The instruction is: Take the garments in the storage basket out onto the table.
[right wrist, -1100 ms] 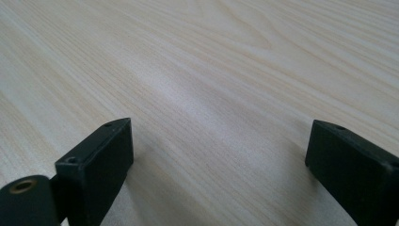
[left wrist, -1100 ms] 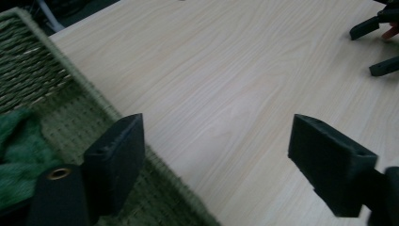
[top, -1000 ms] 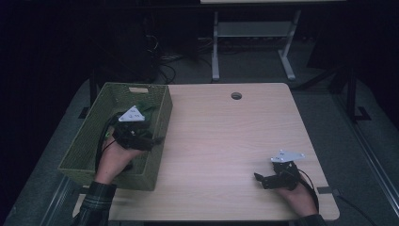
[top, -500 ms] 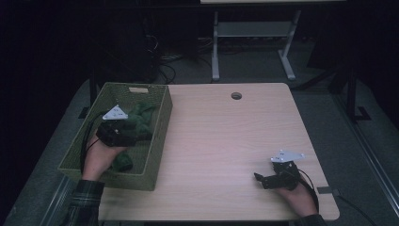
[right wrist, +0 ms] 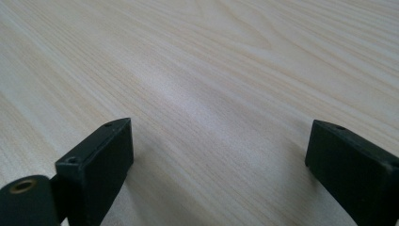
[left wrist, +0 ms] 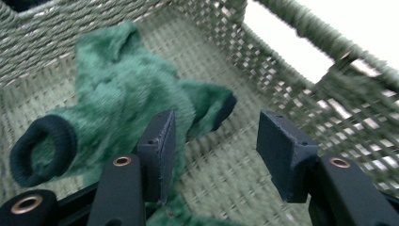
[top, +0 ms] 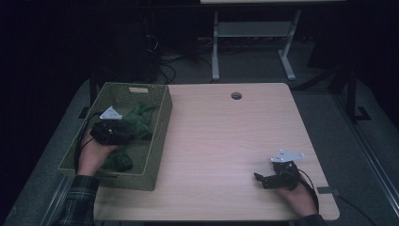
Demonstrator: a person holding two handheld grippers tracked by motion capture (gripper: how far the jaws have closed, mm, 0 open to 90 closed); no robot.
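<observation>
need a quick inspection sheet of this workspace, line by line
surface: light wooden table, round hole near its far edge
job's things: green woven basket at the table's left; green fuzzy garment with dark cuffs lying inside it
clutter: nothing seen
grippers: left gripper inside the basket, jaws have just been closing, one pad against the garment, no grip yet; right gripper open, low over bare wood
cables: one trails from each gripper; more on the floor behind
surroundings: dark room, white stand legs behind the table
</observation>
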